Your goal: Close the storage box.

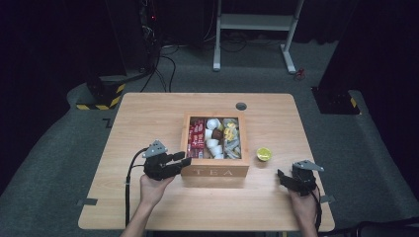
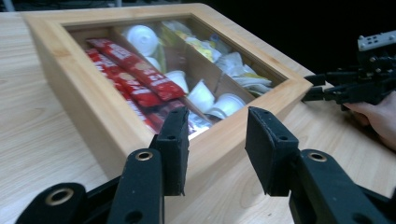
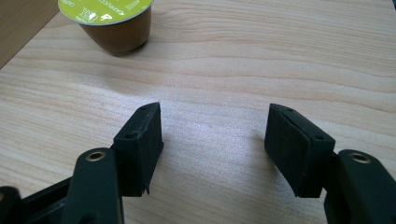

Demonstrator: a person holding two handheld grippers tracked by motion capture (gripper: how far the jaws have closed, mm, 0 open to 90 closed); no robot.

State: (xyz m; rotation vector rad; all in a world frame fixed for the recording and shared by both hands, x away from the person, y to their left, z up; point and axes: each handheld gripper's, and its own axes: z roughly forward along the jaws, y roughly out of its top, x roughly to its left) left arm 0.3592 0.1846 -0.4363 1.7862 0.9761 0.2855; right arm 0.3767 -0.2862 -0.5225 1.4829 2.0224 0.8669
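Note:
A wooden tea box (image 1: 215, 173) marked TEA stands mid-table, its window lid showing red sachets (image 1: 196, 136), white cups (image 1: 213, 136) and yellow packets (image 1: 230, 131). My left gripper (image 1: 184, 159) is at the box's front left corner, a little above the table. In the left gripper view its jaws (image 2: 217, 126) stand open, with the box rim (image 2: 93, 100) just beyond them and the red sachets (image 2: 135, 77) behind the window. A brown capsule with a lime-green lid (image 1: 264, 154) sits right of the box. My right gripper (image 1: 280, 175) is low over the table, open and empty (image 3: 215, 123), with the capsule (image 3: 109, 21) ahead to its left.
A grey cable grommet (image 1: 241, 106) is set in the table behind the box. Beyond the table are a white desk frame (image 1: 257, 22) and a yellow-and-black striped base (image 1: 101, 101) on the floor. My right gripper (image 2: 310, 88) shows far right in the left gripper view.

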